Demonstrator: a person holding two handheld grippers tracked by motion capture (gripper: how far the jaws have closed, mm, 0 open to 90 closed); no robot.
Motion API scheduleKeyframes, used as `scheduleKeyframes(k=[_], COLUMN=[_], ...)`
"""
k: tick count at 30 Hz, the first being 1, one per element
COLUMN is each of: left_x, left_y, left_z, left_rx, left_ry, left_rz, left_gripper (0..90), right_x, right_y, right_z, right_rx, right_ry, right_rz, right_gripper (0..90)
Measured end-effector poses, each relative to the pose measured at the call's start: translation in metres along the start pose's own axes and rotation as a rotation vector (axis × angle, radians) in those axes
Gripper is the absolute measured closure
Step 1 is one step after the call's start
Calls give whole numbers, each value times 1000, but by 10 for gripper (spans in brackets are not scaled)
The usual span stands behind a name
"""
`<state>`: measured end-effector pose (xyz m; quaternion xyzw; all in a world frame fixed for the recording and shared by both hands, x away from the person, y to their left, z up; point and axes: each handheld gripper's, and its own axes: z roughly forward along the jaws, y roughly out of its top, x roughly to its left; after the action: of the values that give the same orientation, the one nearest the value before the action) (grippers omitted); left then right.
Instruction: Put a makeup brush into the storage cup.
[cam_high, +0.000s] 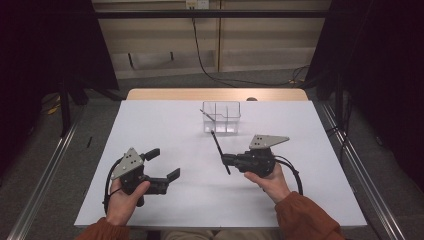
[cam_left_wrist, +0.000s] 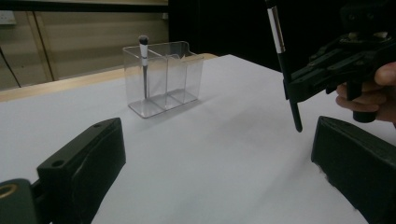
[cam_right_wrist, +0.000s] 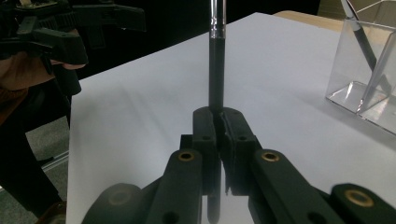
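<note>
A thin black makeup brush (cam_high: 219, 150) with a silver band is clamped upright between the pads of my right gripper (cam_high: 226, 160), which is shut on its handle (cam_right_wrist: 216, 70). From the left gripper view the same brush (cam_left_wrist: 285, 65) hangs over the white table (cam_high: 200, 200). A clear plastic organiser (cam_high: 221, 117) with compartments stands at the table's far middle; another brush (cam_left_wrist: 144, 65) leans in its left compartment. My left gripper (cam_high: 162, 164) hovers at the near left, jaws wide open and empty, pointing toward the organiser (cam_left_wrist: 163, 77).
The white table sits on a wooden top whose far edge (cam_high: 215, 94) shows behind the organiser. Dark curtains flank both sides. A black cable (cam_high: 200, 50) runs down the back wall to the floor.
</note>
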<state>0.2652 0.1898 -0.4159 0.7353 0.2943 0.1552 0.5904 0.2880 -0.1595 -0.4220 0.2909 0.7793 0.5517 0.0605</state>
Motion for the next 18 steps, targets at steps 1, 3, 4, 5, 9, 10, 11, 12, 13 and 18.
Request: scheduleKeyframes(k=[1, 3, 4, 5, 9, 10, 11, 12, 13, 18], left_x=[-1, -4, -4, -5, -11, -12, -13, -14, -16, -23], left_y=[2, 6, 8, 11, 17, 18, 20, 21, 23, 28], left_z=[2, 6, 9, 11, 20, 22, 25, 28, 30, 47], left_rx=[1, -3, -5, -6, -17, -13, -11, -13, -14, -6], left_ry=[-8, -18, -20, -31, -40, -43, -53, -54, -59, -83], left_rz=[5, 10, 15, 5, 5, 12, 17, 29, 26, 25], left_gripper=[29, 32, 33, 34, 35, 36, 37, 37, 37, 36], right_x=[0, 1, 1, 2, 2, 2, 2, 2, 3, 3], right_y=[0, 0, 0, 0, 0, 0, -1, -1, -1, 0], right_z=[0, 1, 1, 1, 1, 1, 2, 2, 2, 1], right_rx=[-3, -5, -5, -5, -6, -6, -7, -7, -8, -25], right_ry=[1, 0, 2, 3, 4, 5, 6, 7, 10, 21], right_rz=[-2, -6, -6, -8, -15, -16, -16, -18, -20, -19], right_gripper=[849, 849, 849, 849, 849, 850, 849, 849, 849, 849])
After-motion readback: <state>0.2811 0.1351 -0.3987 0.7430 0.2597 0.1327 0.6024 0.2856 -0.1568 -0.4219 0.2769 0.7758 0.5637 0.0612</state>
